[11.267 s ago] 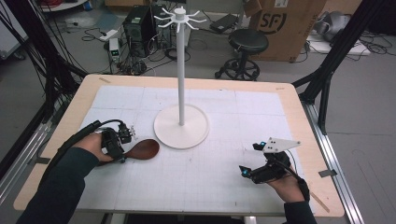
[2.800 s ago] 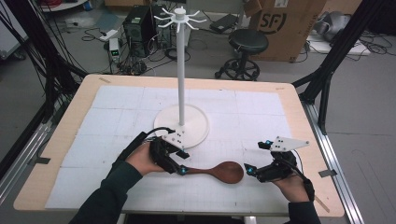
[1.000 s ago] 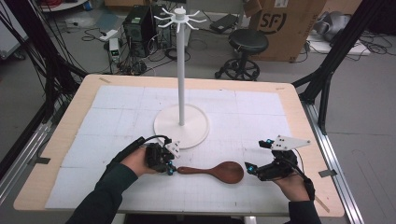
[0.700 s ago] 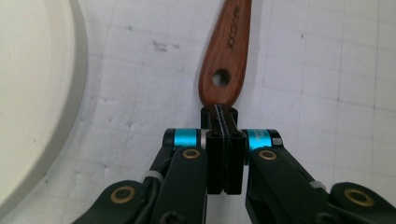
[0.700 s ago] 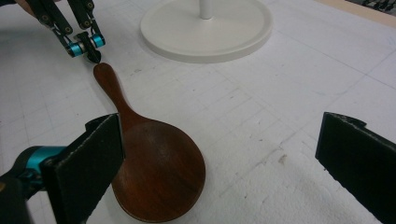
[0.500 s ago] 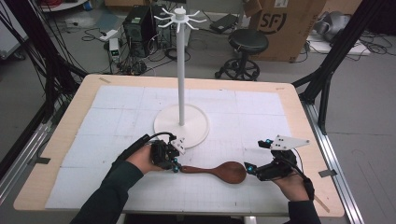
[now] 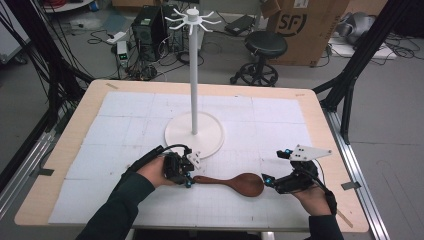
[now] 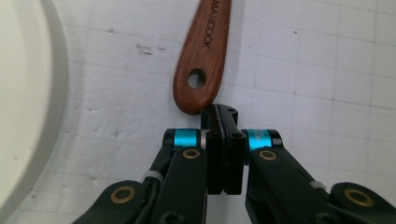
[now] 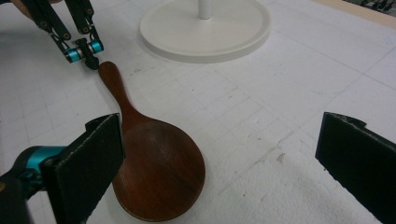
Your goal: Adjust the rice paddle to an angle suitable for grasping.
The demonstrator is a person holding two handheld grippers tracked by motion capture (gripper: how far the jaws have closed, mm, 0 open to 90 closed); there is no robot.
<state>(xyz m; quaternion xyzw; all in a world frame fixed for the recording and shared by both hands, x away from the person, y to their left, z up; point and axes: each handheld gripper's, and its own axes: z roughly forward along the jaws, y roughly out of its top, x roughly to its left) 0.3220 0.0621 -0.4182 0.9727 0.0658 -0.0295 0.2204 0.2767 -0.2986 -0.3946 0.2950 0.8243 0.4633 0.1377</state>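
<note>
A dark wooden spoon (image 7: 235, 182) lies flat on the white mat near the front edge, its handle pointing left and its bowl to the right. My left gripper (image 7: 189, 181) is shut with nothing between the jaws. In the left gripper view its tips (image 8: 219, 112) touch the holed end of the spoon handle (image 8: 201, 56). My right gripper (image 7: 270, 180) stands open just right of the bowl. In the right gripper view the spoon bowl (image 9: 159, 172) lies by the left pad, inside the wide gap of my right gripper (image 9: 224, 158). The left gripper (image 9: 91, 58) shows at the handle's far end.
A white stand with a round base (image 7: 194, 135) and a tall pole topped by hooks rises at the mat's middle, just behind the left gripper. Its base edge (image 8: 23, 93) is close on the left in the left gripper view. The table's front edge is near both hands.
The spoon has gone from the left side of the mat to the front middle. Over the last second the left gripper and the spoon slid slightly right; the right gripper stayed put.
</note>
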